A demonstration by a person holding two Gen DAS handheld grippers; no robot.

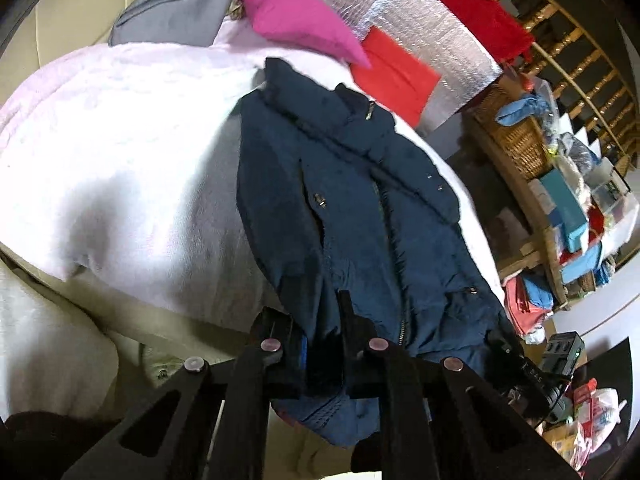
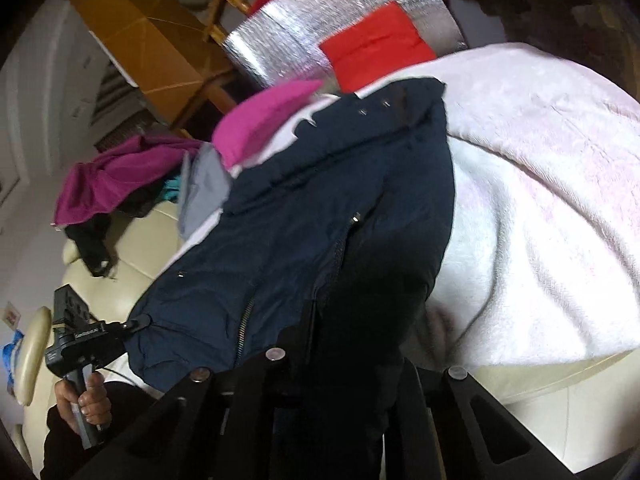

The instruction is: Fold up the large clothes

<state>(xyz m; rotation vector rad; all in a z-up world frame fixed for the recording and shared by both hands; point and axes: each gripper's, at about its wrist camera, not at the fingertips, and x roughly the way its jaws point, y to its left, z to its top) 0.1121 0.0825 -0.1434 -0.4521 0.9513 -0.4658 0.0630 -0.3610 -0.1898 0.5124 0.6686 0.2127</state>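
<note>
Navy jacket (image 1: 344,208) hem clamped in both tongs, stretching away over white blanket (image 1: 120,152).

Left gripper (image 1: 320,344) matte black, round silver pins; left hand (image 2: 86,402), apparently black sleeve.

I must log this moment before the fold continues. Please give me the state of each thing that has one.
navy jacket: zipped, lying on the white blanket, near edge pinched
left hand-held gripper: shut on the navy jacket
right hand-held gripper: shut on the navy jacket
red cloth: folded flat
</note>
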